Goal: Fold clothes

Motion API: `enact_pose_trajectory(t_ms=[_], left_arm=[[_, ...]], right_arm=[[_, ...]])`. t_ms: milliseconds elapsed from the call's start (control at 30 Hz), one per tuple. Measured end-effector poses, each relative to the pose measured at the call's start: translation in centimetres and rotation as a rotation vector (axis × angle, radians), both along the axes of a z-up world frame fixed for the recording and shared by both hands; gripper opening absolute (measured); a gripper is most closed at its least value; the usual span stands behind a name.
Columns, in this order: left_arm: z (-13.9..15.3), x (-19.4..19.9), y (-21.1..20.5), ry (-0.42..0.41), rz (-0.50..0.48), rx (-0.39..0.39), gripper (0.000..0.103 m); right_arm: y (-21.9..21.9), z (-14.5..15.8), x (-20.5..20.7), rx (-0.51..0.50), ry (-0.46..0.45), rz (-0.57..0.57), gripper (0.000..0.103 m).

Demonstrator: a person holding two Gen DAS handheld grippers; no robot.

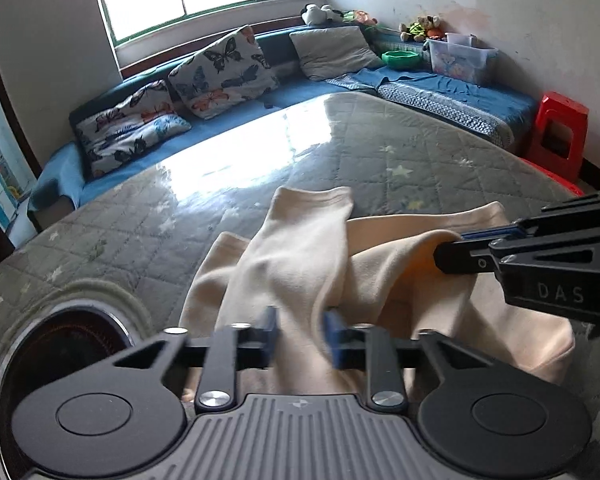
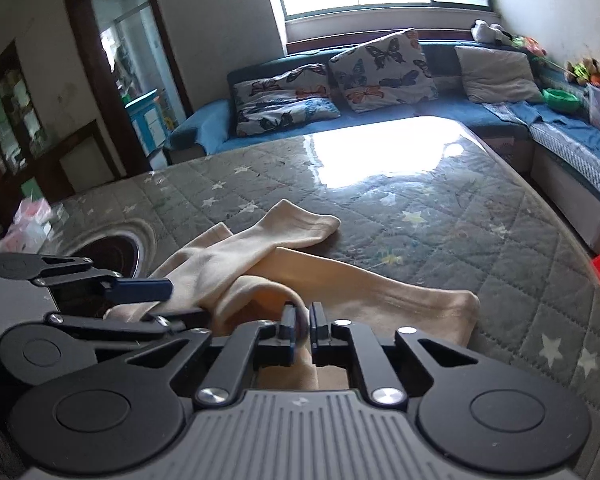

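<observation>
On my far left a round dark opening (image 2: 114,252) is set into the grey quilted table cover (image 2: 440,208), which has pale stars on it. Just right of that, my left gripper (image 1: 300,336) has its blue-padded fingers (image 1: 269,330) partly apart with a bunched fold of the cream garment (image 1: 300,264) running between them; I cannot tell whether they are pressing on it. The garment lies crumpled on the cover in front of me, one ribbed cuff pointing toward the window. Further right, my right gripper (image 2: 302,326) has its jaws nearly closed, pinching a raised edge of the same cloth. Beyond the table, on the far right, a red stool (image 1: 560,132) stands beside the blue sofa (image 1: 452,88).
</observation>
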State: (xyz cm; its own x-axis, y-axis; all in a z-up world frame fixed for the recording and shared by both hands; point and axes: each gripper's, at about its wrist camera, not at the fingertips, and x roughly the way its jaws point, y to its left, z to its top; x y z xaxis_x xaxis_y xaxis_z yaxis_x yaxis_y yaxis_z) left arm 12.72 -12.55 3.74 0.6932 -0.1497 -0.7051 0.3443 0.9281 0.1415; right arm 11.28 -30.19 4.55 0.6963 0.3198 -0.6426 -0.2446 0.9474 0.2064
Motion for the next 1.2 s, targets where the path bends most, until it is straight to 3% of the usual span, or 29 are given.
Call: enact_pose_trajectory(t_ms=[67, 167, 267, 333, 467, 600, 700, 767, 833, 900, 967, 1100, 1167, 1200], left_arm=[[0.2, -0.2, 0.6, -0.007, 0.008, -0.008, 0.012], [0.5, -0.4, 1.3, -0.022, 0.019, -0.016, 0.008], [0.9, -0.7, 2.1, -0.044, 0.043, -0.018, 0.004], [1.3, -1.0, 2.9, -0.063, 0.07, -0.019, 0.002], [2.0, -1.7, 5.9, -0.08, 0.151, -0.039, 0.001], [3.1, -2.8, 6.8, -0.084, 0.145, -0.064, 0.002], [3.6, -3.1, 6.4, -0.082, 0.119, -0.081, 0.005], [3.5, -2.9, 5.1, -0.081, 0.089, -0.08, 0.013], [3.2, -2.5, 3.6, -0.075, 0.062, -0.074, 0.035], [2.8, -2.0, 2.4, -0.064, 0.046, -0.073, 0.046], [2.4, -1.4, 1.4, -0.051, 0.033, -0.074, 0.048], [1.2, 0.1, 0.1, -0.014, 0.021, -0.04, 0.051], [0.4, 0.5, 0.1, 0.001, 0.021, -0.019, 0.047], [0.2, 0.7, 0.4, 0.006, 0.021, -0.015, 0.029]], right_arm=[[0.6, -0.1, 0.4, -0.026, 0.002, 0.023, 0.011], [1.6, -0.4, 0.9, -0.056, 0.007, 0.055, 0.021], [2.6, -0.5, 1.3, -0.086, 0.001, 0.068, 0.021], [3.0, -0.4, 1.3, -0.09, -0.01, 0.058, 0.007], [2.3, 1.0, 0.0, -0.072, -0.067, 0.026, 0.004], [1.4, 2.5, -1.5, -0.065, -0.113, -0.001, 0.003], [0.7, 3.3, -2.6, -0.055, -0.149, -0.039, 0.001], [0.3, 3.6, -3.1, -0.056, -0.157, -0.048, 0.001], [0.1, 3.7, -3.3, -0.062, -0.146, -0.032, 0.002], [0.1, 3.8, -3.5, -0.073, -0.138, -0.014, 0.005], [0.1, 3.8, -3.3, -0.077, -0.135, -0.001, 0.007], [0.6, 3.6, -2.5, -0.098, -0.123, 0.029, 0.029], [1.4, 2.9, -1.8, -0.128, -0.105, 0.051, 0.032], [1.8, 2.5, -1.4, -0.144, -0.095, 0.062, 0.035]])
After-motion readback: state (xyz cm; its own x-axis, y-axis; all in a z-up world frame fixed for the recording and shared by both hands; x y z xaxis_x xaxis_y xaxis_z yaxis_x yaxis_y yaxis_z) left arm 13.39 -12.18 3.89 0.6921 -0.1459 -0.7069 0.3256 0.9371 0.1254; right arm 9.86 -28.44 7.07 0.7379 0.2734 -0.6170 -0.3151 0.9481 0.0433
